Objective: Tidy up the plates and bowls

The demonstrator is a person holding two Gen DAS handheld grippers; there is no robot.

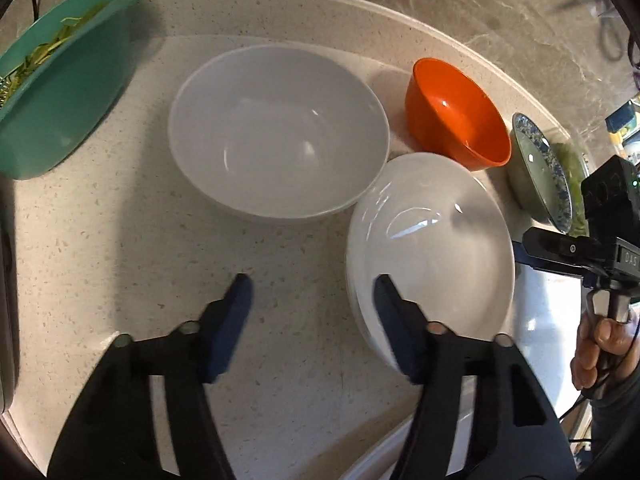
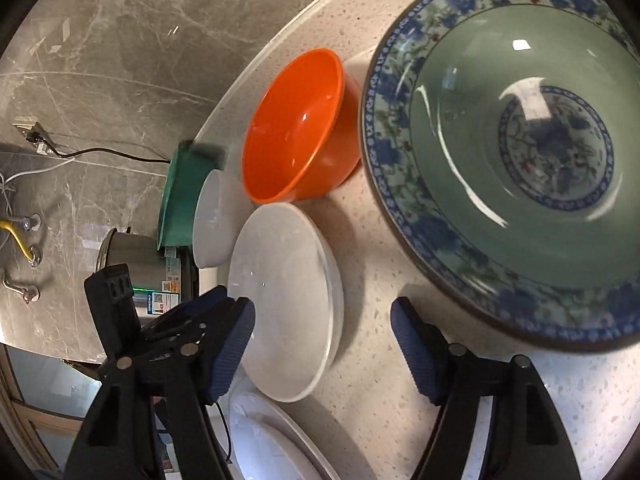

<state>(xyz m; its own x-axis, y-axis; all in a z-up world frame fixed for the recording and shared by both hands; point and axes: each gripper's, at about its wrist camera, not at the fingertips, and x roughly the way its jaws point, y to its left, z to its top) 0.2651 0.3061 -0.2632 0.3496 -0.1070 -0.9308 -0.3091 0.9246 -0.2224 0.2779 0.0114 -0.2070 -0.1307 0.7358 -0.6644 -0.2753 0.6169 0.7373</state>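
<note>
A large white bowl [image 1: 276,132] stands mid-counter. To its right lies a stack of white plates [image 1: 432,248], behind it an orange bowl [image 1: 456,112] and a green bowl with a blue floral rim [image 1: 540,168]. My left gripper [image 1: 312,292] is open and empty, its right finger over the plates' near rim. In the right wrist view my right gripper [image 2: 324,320] is open and empty, between the white plates [image 2: 288,300] and the floral bowl [image 2: 520,152]; the orange bowl [image 2: 300,128] is beyond. The other gripper [image 2: 160,320] shows at left.
A teal basin [image 1: 60,80] with green vegetable scraps sits at the far left. The speckled counter [image 1: 120,240] curves against a marble wall. A steel pot [image 2: 136,256], cables and wall pipes lie beyond the counter. Another white plate [image 2: 272,440] lies near the front edge.
</note>
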